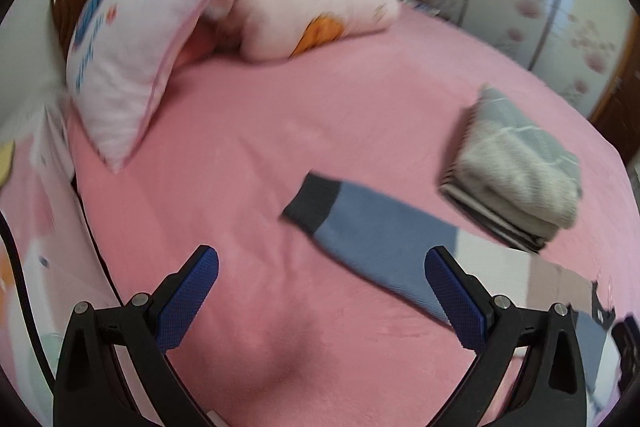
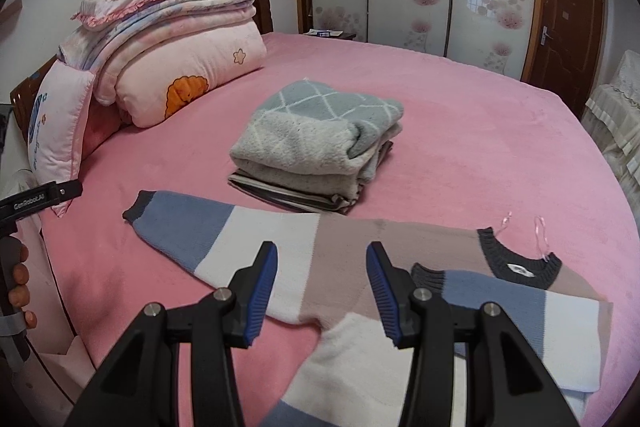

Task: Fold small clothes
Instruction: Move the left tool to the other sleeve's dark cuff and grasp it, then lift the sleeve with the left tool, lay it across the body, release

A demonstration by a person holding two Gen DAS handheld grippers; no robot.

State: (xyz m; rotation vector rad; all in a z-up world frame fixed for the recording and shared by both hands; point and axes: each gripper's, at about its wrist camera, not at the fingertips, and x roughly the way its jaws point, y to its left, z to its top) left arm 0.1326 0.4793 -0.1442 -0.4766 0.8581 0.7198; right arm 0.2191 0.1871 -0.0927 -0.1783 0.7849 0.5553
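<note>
Right wrist view, striped sweater laid flat under wide-open right gripper, left gripper also open, w/ sleeve beside it, pink bed, folded clothes pile behind.

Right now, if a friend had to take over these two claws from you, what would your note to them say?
Left claw: open, empty, above the pink bed near the sweater's outstretched sleeve.
Right claw: open, empty, over the striped sweater.
One sleeve is already folded across the sweater's body; the other lies straight out.
Folded pile sits behind.
Left: fold the outstretched sleeve, fold the body, stack it.
</note>
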